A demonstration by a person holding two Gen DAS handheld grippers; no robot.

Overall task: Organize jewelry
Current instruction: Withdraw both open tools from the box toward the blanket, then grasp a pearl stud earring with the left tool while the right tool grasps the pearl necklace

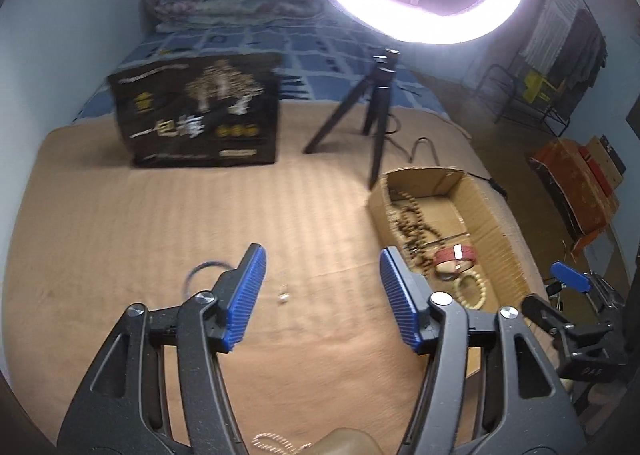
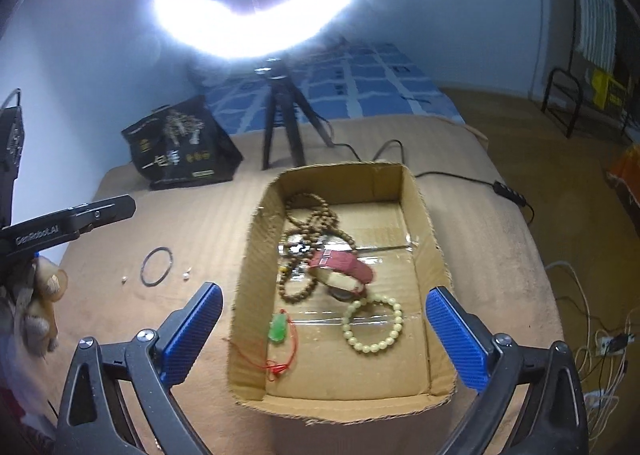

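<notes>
One box (image 2: 424, 251) sits on the bed (image 2: 200, 223), holding one brown bead necklace (image 2: 316, 211), one pale bracelet (image 2: 374, 323), one green pendant (image 2: 277, 329) and one red band (image 2: 344, 267). Outside lie one dark ring (image 2: 157, 267) and three small pale bits (image 2: 186, 275). Both the left gripper (image 1: 322, 295) and right gripper (image 2: 324, 331) have fingers spread wide, empty.

"What is in the cardboard box (image 2: 424, 223)?"

"A long string of brown beads (image 2: 310, 223) lies in loops. A red band (image 2: 344, 265) rests beside it. A pale bead bracelet (image 2: 374, 323) lies flat. A green charm (image 2: 277, 329) has a red cord."

"And outside the box?"

"A thin dark ring (image 2: 157, 266) lies flat on the tan blanket, with tiny white bits (image 2: 186, 275) just beside it."
</notes>
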